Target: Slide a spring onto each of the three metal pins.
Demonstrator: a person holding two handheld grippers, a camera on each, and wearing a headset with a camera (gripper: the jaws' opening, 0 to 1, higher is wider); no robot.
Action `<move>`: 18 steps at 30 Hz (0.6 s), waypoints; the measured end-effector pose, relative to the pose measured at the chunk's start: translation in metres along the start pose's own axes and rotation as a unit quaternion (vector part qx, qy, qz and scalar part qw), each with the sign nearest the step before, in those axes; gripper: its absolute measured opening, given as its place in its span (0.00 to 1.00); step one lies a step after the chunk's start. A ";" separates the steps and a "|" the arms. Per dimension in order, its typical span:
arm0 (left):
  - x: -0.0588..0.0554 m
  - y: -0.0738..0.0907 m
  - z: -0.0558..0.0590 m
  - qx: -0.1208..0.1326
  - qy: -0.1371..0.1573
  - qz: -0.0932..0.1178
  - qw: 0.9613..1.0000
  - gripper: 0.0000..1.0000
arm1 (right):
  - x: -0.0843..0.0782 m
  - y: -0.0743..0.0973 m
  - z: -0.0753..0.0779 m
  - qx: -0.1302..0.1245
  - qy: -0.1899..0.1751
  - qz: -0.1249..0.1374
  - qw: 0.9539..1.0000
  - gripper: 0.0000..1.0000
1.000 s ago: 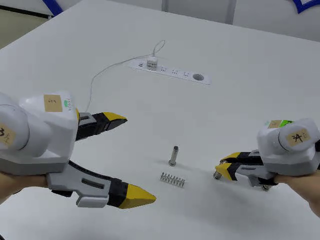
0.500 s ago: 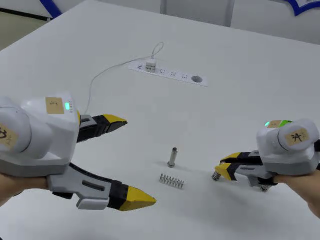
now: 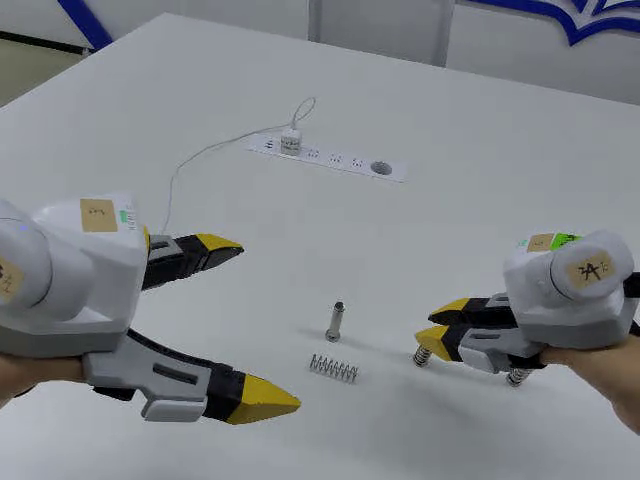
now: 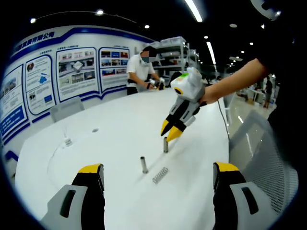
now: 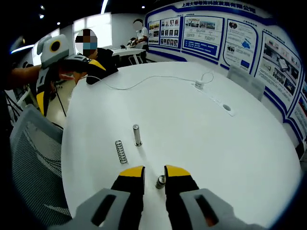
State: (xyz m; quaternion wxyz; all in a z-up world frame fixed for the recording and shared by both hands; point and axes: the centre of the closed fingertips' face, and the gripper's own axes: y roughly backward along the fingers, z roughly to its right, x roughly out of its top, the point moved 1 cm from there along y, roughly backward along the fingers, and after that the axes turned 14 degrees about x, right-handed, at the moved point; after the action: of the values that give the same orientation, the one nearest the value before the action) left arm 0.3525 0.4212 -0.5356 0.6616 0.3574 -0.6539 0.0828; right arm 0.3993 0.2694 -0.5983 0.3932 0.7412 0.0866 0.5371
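- The bare steel pin, a short silver cylinder, stands upright on the white round table and serves as the landmark here; nothing is on it.
- The loose coil spring, thin grey wire, lies flat on the table just in front of that pin, nearer the person, apart from it.
- A spring-clad pin stands to the right of the bare pin, just under the tips of the right gripper.
- A second spring-clad pin shows farther right again, beneath that gripper's white body.
- The right gripper's yellow-tipped black jaws stand narrow, a slim gap between them; in its own view the sprung pin's head sits in that gap, and I cannot tell whether they touch it.
- Its tan sticker bears handwriting that looks like "3A"; a green light glows beside it.
- The left gripper, to the left of the bare pin, has its jaws spread wide and grips nothing; its own tan label carries a mark too faint to read.
- Well beyond the bare pin lies a white power strip with a white plug and a thin cable.
- The wall panels carry blue Chinese lettering, too small to read whole.
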 end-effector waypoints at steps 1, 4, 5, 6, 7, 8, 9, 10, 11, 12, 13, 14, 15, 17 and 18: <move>0.000 0.000 0.000 0.000 0.000 0.001 1.000 0.96 | 0.003 0.000 -0.001 0.001 0.003 0.002 1.000 0.17; 0.001 0.001 -0.001 0.002 0.001 0.003 1.000 0.96 | 0.013 -0.004 -0.009 0.008 0.015 0.007 1.000 0.17; 0.001 0.001 -0.001 0.002 0.001 0.003 1.000 0.96 | 0.015 -0.006 -0.011 0.011 0.017 0.008 1.000 0.17; 0.001 0.002 -0.001 0.002 0.001 0.003 1.000 0.96 | 0.018 -0.008 -0.015 0.017 0.020 0.011 1.000 0.17; 0.000 0.002 -0.001 0.002 0.001 0.003 1.000 0.96 | 0.019 -0.011 -0.018 0.022 0.022 0.010 0.999 0.17; 0.000 0.002 -0.001 0.002 0.000 0.003 1.000 0.96 | 0.020 -0.013 -0.020 0.027 0.025 0.009 0.999 0.17; 0.000 0.002 -0.001 0.002 0.001 0.003 1.000 0.96 | 0.021 -0.016 -0.023 0.031 0.028 0.007 0.999 0.17; 0.000 0.002 -0.001 0.003 0.001 0.003 1.000 0.96 | 0.021 -0.020 -0.027 0.038 0.034 0.002 0.999 0.17; 0.000 0.002 -0.001 0.003 0.002 0.004 1.000 0.96 | 0.020 -0.023 -0.030 0.042 0.037 -0.001 0.998 0.17; 0.001 0.002 -0.001 0.004 0.003 0.005 1.000 0.96 | 0.019 -0.027 -0.033 0.049 0.039 -0.006 0.998 0.17; 0.001 0.002 -0.002 0.004 0.003 0.006 1.000 0.96 | 0.018 -0.030 -0.036 0.054 0.041 -0.008 0.998 0.17; 0.001 0.002 -0.001 0.005 0.005 0.006 1.000 0.96 | 0.016 -0.034 -0.038 0.060 0.044 -0.015 0.997 0.17; 0.001 0.002 -0.002 0.006 0.006 0.006 1.000 0.96 | 0.015 -0.037 -0.040 0.063 0.045 -0.019 0.997 0.17; 0.001 0.003 -0.002 0.007 0.007 0.007 1.000 0.96 | 0.013 -0.043 -0.042 0.068 0.046 -0.022 0.996 0.17; 0.000 0.003 -0.002 0.007 0.008 0.007 1.000 0.96 | 0.012 -0.046 -0.043 0.071 0.045 -0.023 0.996 0.17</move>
State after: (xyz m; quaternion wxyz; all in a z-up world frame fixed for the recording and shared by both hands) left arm 0.3527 0.4241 -0.5341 0.6636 0.3569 -0.6506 0.0949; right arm 0.3806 0.3279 -0.6159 0.3477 0.7401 0.1595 0.5530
